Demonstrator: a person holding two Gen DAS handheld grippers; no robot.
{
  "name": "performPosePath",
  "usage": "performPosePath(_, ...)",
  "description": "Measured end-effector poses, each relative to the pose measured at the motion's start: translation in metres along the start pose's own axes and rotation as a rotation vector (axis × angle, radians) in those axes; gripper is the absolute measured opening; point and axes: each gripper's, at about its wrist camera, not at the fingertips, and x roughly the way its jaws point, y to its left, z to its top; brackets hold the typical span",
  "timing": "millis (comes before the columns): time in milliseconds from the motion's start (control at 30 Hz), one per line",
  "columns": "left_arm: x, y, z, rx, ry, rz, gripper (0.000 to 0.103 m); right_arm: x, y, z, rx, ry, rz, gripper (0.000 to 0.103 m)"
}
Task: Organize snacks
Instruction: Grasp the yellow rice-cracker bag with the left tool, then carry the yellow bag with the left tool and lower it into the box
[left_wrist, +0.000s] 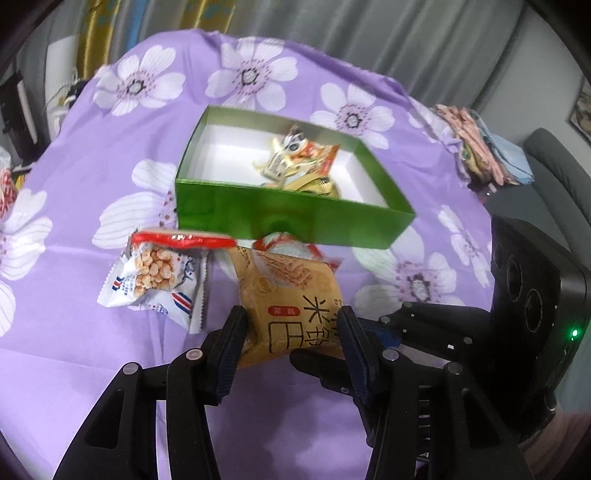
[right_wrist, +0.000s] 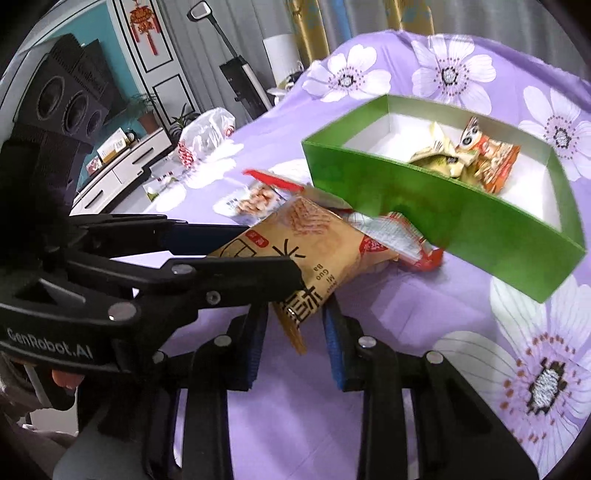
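Observation:
A tan snack packet (left_wrist: 291, 295) with black characters is held between both grippers. My left gripper (left_wrist: 291, 317) is shut on its sides, and in the right wrist view this left gripper (right_wrist: 273, 251) reaches in from the left. My right gripper (right_wrist: 295, 317) is shut on the tan packet's (right_wrist: 295, 236) near corner. Just beyond stands a green box (left_wrist: 288, 218) holding several packets (left_wrist: 295, 158). A red-and-white packet (right_wrist: 399, 236) lies partly under the tan one. To the left, a white packet of round snacks (left_wrist: 155, 277) lies on the cloth.
A purple flowered cloth (left_wrist: 110, 369) covers the surface. Folded fabrics (left_wrist: 480, 147) are piled at its far right edge and a white plastic bag (right_wrist: 207, 129) sits at the far left. A grey chair (left_wrist: 554, 166) stands to the right.

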Motion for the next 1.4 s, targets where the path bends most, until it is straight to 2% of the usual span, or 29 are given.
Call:
performPosePath(367,-0.038,-0.031,0.013,0.066,-0.097,-0.014,0.051,-0.047,0.012,0.007,-0.018,-0.106,-0.043,0.031)
performPosePath(567,-0.046,-0.042,0.02,0.093,-0.124,-0.04,0.051,-0.065,0.007,0.012,-0.005,-0.15,-0.062,0.031)
performPosePath(800,-0.041,-0.051,0.03,0.116,-0.13,-0.083,0.051,-0.077,-0.003,0.015,0.015,-0.193,-0.103,0.031)
performPosePath(1000,-0.034,-0.05,0.051,0.117,-0.144,-0.108,0.051,-0.077,-0.017,0.03,0.02,-0.222,-0.125,0.031)
performPosePath(1400,-0.015,-0.037,0.101,0.119,-0.178,-0.104,0.051,-0.062,-0.045,0.07,-0.009,-0.262,-0.135,0.031)
